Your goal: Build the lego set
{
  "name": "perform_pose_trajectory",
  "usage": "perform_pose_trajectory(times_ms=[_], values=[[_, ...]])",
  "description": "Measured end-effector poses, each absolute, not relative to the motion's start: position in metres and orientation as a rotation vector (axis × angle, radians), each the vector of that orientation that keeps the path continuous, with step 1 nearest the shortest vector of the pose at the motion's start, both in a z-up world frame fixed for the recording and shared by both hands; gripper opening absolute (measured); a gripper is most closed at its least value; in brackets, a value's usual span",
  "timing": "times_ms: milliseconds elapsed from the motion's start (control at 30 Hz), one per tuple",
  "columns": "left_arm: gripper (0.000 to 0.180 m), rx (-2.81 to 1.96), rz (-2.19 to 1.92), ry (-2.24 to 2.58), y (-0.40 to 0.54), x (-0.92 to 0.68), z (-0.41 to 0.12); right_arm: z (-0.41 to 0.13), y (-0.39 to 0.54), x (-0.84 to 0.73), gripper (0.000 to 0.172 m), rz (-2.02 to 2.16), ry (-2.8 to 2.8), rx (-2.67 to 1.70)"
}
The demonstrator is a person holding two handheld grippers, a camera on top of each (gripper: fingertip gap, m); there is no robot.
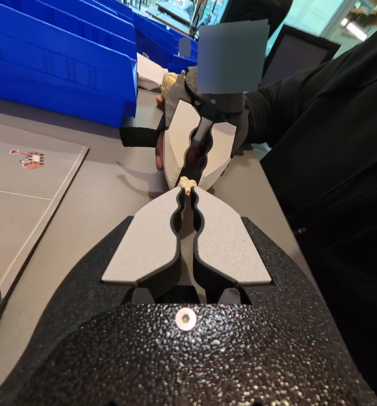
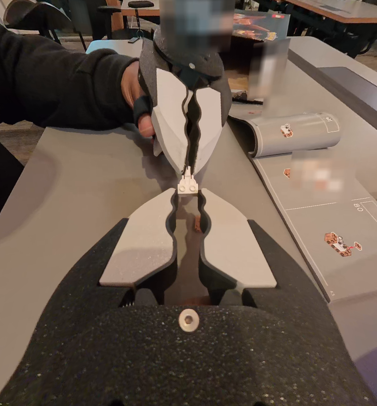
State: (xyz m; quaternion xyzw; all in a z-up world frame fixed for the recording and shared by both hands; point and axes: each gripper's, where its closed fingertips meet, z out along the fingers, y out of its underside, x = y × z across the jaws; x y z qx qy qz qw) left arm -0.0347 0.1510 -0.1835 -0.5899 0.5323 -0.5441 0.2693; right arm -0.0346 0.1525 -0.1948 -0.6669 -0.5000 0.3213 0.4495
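Item: small white studded piece (image 2: 187,186), pinched by your left gripper (image 1: 186,190) and your right gripper (image 2: 187,193), tip to tip; brown brick (image 2: 197,224) on table (image 2: 84,175), six o'clock.

You are in a workroom set up for sorting and building with small toy bricks, more office-lab than home. Your grey table (image 2: 77,175) carries a grey printed mat (image 2: 337,219) with brick-building diagrams along its right edge, one end of the mat curled into a roll (image 2: 304,134). A row of blue plastic storage bins (image 1: 58,61) stands along the table's far left edge. Beyond the table you see office chairs (image 2: 139,13), more long tables (image 2: 348,13) with wood-coloured edges, and a boxed building set (image 2: 260,26) propped upright.
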Motion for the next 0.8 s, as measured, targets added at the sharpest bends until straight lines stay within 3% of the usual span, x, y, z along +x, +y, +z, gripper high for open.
perform_pose_trajectory(times_ms=[300,800], values=[[0.007,-1.404,-0.977,1.708,0.152,-0.041,-0.201,-0.208,0.150,-0.034,0.016,0.704,-1.319,-1.690],[0.005,-1.335,-0.719,1.848,0.147,-0.041,-0.214,-0.217,0.147,-0.037,0.016,0.645,-1.385,-1.693]])
